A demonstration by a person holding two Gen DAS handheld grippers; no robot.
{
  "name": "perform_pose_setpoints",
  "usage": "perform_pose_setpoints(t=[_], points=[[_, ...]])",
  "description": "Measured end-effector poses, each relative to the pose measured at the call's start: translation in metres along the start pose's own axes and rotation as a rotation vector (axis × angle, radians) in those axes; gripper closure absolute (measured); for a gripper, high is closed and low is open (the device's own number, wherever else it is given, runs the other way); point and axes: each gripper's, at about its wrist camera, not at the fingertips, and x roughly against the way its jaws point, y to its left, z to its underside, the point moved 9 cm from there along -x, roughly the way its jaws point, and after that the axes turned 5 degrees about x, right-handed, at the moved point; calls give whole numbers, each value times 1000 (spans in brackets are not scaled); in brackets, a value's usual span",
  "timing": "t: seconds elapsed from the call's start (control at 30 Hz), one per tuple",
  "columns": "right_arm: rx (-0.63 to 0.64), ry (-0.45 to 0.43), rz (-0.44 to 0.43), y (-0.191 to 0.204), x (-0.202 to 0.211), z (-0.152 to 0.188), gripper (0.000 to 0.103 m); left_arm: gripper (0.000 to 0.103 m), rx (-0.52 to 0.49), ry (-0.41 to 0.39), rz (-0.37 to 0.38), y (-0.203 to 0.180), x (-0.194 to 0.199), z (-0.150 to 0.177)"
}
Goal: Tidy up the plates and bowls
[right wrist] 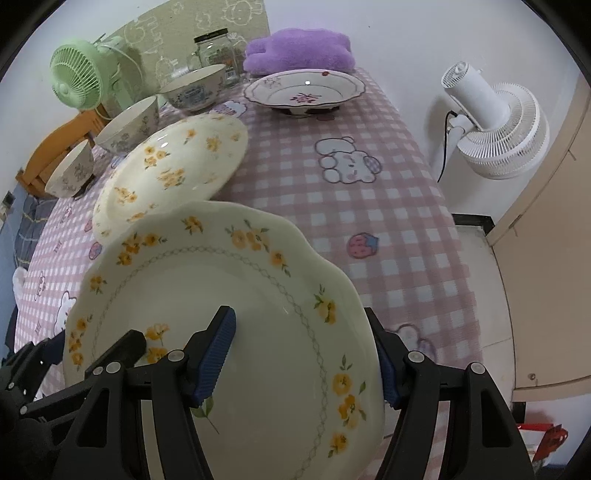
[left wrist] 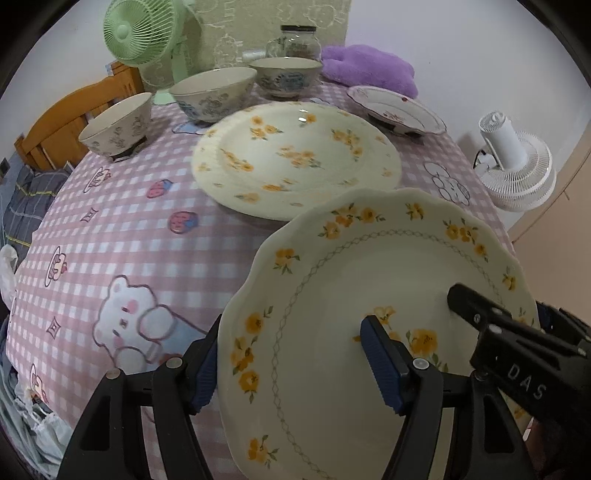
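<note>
Both grippers hold one scalloped cream plate with yellow flowers [left wrist: 369, 295] [right wrist: 236, 295] above the near end of the table. My left gripper [left wrist: 291, 365] is shut on its left rim, one finger under and one on top. My right gripper [right wrist: 306, 362] is shut on its right rim the same way. Beyond it a larger round cream plate with yellow flowers [left wrist: 295, 158] [right wrist: 173, 166] lies on the table. Three patterned bowls [left wrist: 116, 125] [left wrist: 214, 92] [left wrist: 286, 75] stand in a row at the far left. A white plate with red flowers [left wrist: 397, 109] [right wrist: 304, 88] sits at the far right.
The table has a pink checked cloth [left wrist: 110, 240] [right wrist: 369, 221]. A green fan [left wrist: 140, 33], a glass jar [left wrist: 295, 42] and a purple cushion [left wrist: 369, 68] stand at the far end. A white fan [right wrist: 495, 125] stands right of the table, an orange chair [left wrist: 62, 118] at left.
</note>
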Motion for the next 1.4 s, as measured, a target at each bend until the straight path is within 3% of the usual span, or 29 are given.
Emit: perform_pose_setpoints(t=[0.3, 0.6, 1.13, 1.4], points=[[-5, 11, -3, 61, 1, 2, 32, 33, 10, -1, 27, 62, 6, -13], [-13, -8, -11, 125, -6, -10, 33, 33, -7, -25, 19, 120, 9, -32], [13, 21, -43, 226, -41, -22, 33, 33, 20, 5, -22, 224, -10, -50], [12, 52, -28, 248, -58, -27, 33, 33, 5, 19, -15, 241, -21, -55]])
